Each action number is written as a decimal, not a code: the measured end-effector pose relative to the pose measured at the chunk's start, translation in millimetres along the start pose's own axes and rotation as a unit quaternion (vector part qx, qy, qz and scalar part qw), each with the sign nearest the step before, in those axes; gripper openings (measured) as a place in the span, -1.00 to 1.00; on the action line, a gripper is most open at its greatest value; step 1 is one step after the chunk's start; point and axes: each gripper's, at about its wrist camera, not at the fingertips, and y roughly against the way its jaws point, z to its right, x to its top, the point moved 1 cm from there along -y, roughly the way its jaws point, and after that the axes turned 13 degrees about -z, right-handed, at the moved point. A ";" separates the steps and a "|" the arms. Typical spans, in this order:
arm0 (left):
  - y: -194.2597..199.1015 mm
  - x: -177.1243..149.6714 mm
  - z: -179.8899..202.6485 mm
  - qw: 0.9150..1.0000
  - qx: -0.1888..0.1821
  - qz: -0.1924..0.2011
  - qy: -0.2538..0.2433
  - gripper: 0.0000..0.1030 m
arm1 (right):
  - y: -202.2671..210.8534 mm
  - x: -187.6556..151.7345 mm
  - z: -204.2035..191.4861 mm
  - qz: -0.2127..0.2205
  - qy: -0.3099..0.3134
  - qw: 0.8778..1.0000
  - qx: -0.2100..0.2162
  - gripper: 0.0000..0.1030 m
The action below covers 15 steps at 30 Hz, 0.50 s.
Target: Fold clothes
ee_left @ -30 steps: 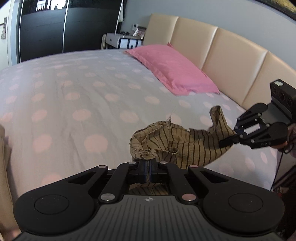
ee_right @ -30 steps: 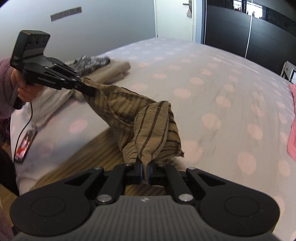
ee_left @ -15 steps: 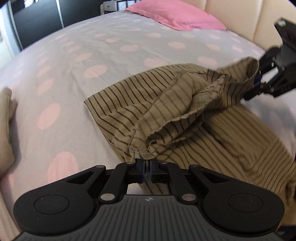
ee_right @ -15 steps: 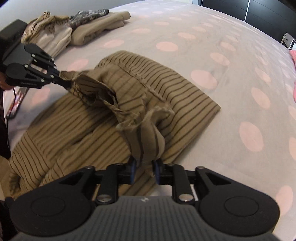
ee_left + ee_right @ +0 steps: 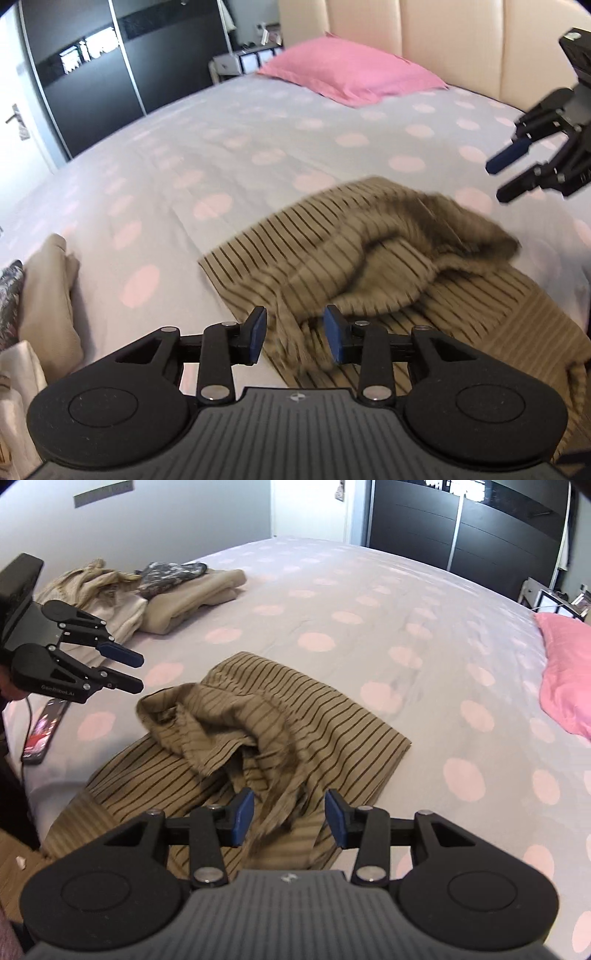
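Both corners of the tan garment with thin dark stripes (image 5: 373,258), pinched and held up off the bed a second ago, now lie dropped on its lower half, and both tongs have just been opening. Blue pads of the left tongs (image 5: 295,339) stand well apart with a loose, blurred tail of cloth between them but not pressed; the right tongs (image 5: 290,821) are likewise parted, with a blurred fold hanging between the pads and no grip on it. That garment lies on the grey bedsheet with pale pink dots (image 5: 229,155), near its close edge, one end flat and square, the folded-over part heaped and rumpled in the middle. To do this fold well, the heaped top layer probably wants smoothing: draw both tongs clear of the cloth without dragging it, then take the two released corners again and pull them level so their edges meet the layer beneath. Off to the side, a folded beige pile (image 5: 192,598) sits well apart, and the pink pillow (image 5: 351,74) lies near the headboard.
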 end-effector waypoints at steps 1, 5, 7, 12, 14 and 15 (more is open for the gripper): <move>-3.7 4.8 1.5 1.000 -0.003 -0.001 0.000 -0.38 | -4.7 4.0 0.1 -0.002 -0.004 1.000 0.000 -0.08; -26.9 20.1 10.2 1.000 0.001 -0.018 -0.019 -0.38 | -28.4 17.4 3.6 -0.021 -0.018 1.000 -0.013 0.10; -44.8 25.0 6.2 0.999 0.009 -0.038 -0.009 -0.38 | -40.1 22.7 7.7 -0.030 -0.029 0.999 -0.022 -0.01; -75.2 31.8 -22.5 0.994 -0.051 -0.069 0.070 -0.38 | -64.1 30.5 19.1 -0.049 -0.076 0.996 0.017 -0.22; -74.5 29.3 -25.6 0.992 -0.078 -0.067 0.075 -0.43 | -66.5 29.2 18.0 -0.052 -0.074 0.995 0.029 -0.57; -73.5 28.0 -26.7 0.991 -0.089 -0.066 0.076 -0.62 | -64.5 28.5 16.6 -0.050 -0.066 0.996 0.027 -0.73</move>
